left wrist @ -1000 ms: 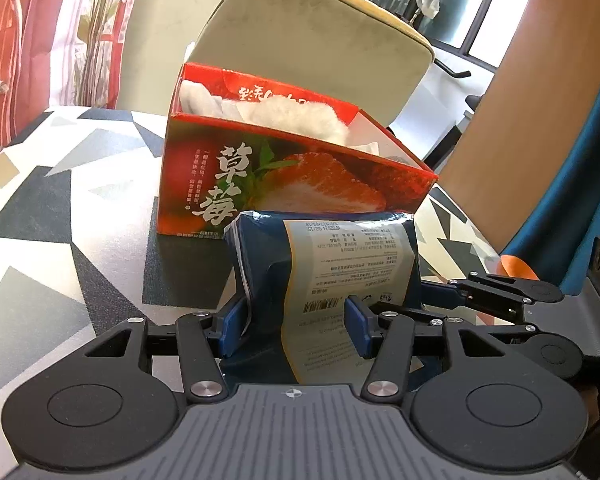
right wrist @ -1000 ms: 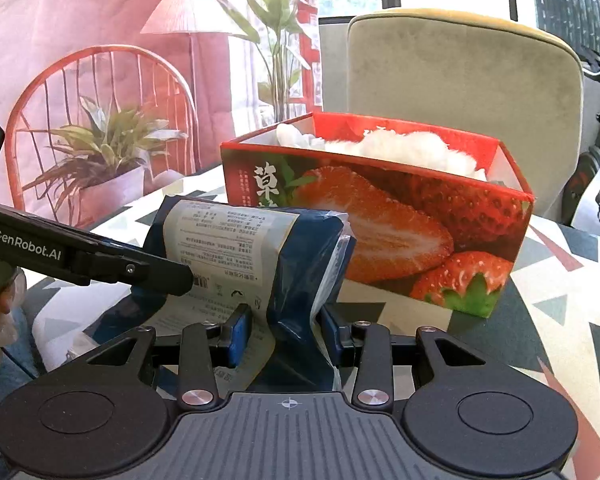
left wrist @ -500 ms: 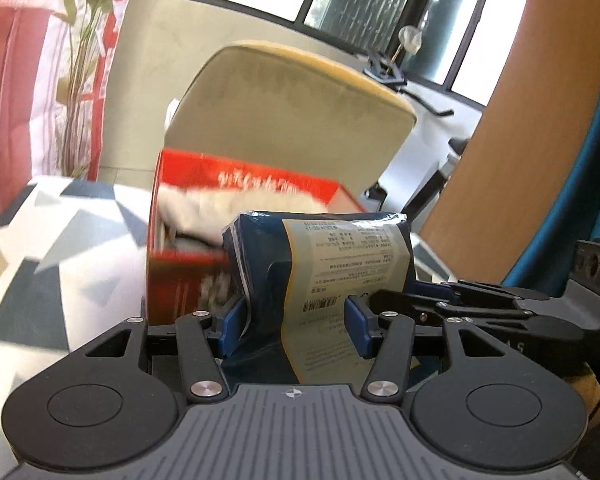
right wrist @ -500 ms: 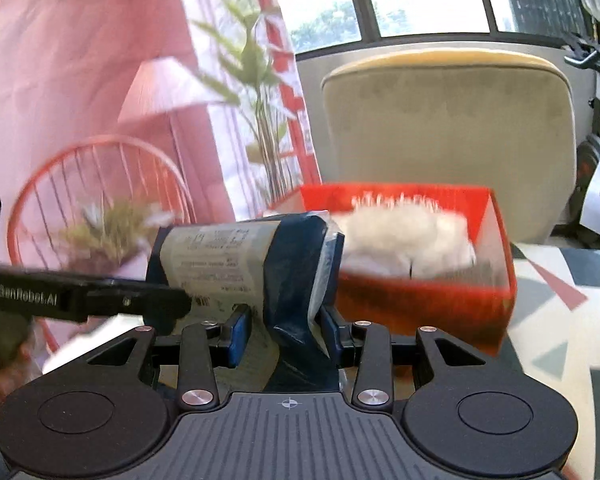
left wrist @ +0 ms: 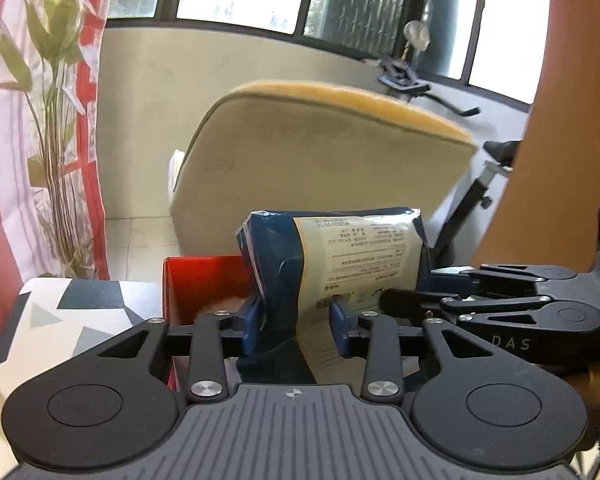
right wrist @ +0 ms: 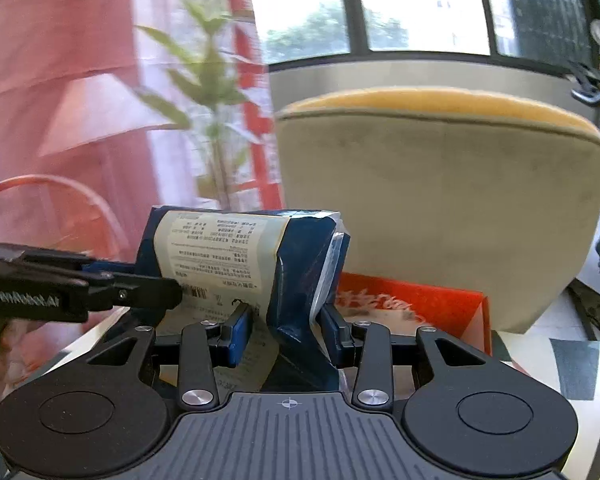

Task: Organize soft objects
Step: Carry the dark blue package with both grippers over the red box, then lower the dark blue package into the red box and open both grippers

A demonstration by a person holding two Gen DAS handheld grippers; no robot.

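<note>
The left tool (left wrist: 296, 314) is closing its jaws on one end of a blue soft packet (left wrist: 332, 264), whose wrapper dents inward between the pads. The right tool (right wrist: 286, 328) pinches the other end. The packet hangs between them, lifted above the red box (left wrist: 198, 284) on the patterned tabletop (left wrist: 60, 320). It looks light, squashy and slick in its film, so a grip at both ends, deep on the folded seams, should hold best.
</note>
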